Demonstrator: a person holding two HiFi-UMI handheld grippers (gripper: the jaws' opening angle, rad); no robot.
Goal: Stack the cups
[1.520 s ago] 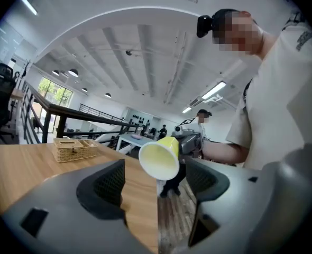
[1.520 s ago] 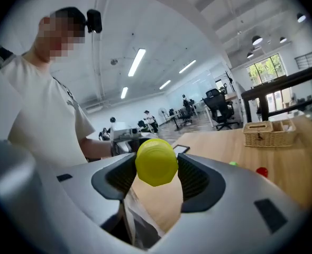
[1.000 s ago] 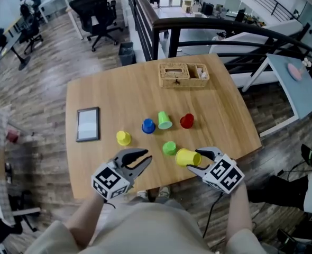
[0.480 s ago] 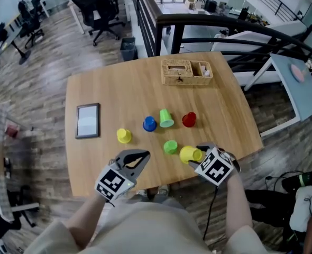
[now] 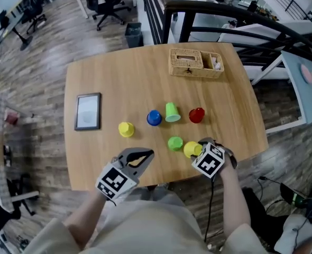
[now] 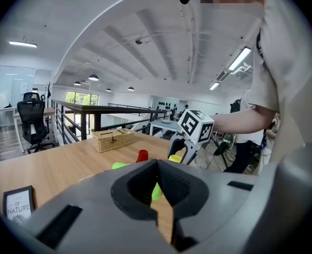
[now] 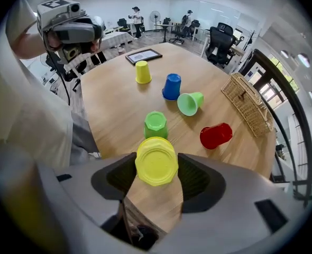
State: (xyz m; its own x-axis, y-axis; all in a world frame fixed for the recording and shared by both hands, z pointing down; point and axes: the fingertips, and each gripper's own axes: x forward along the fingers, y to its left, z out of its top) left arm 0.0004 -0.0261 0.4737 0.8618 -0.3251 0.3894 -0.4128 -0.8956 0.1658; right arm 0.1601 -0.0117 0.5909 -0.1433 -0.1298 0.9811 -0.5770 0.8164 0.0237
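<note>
— Quick, what's each hand doing rn?

— My right gripper (image 5: 196, 147) is clamping a yellow cup (image 7: 156, 161) by its sides, base up, mouth down, and pointing steeply at the table (image 5: 108, 73). The cup's hanging near the front edge, just beside the green cup (image 5: 175, 143), which is sitting upside down. Can't tell if mine's touching the wood.

— And the left?

— My left gripper (image 5: 145, 155) is hovering over the front edge, jaws pressed together, nothing btwn them.

— Other cups?

— All sitting mid-table. The second yellow cup (image 5: 126, 129) is standing upside down on the left, on its own. The blue cup (image 5: 154, 117) is upside down too, w/ the pale green cup (image 5: 172, 111) lying on its side just beside it. The red cup (image 5: 196, 115) is lying on its side further right.

— Table & room?

— Light wood top, rounded corners. A basket (image 5: 195, 62) is sitting at the far edge and a picture frame (image 5: 88, 111) is lying flat on the left. Around it, a grey plank floor (image 5: 34, 78) is showing, w/ black office chairs (image 5: 106, 1) standing further back. A dark railing (image 5: 155, 15) is running behind the table, w/ a small bin (image 5: 134, 35) next to it. Strip lights (image 6: 239, 61) are glowing on the white ceiling.
</note>
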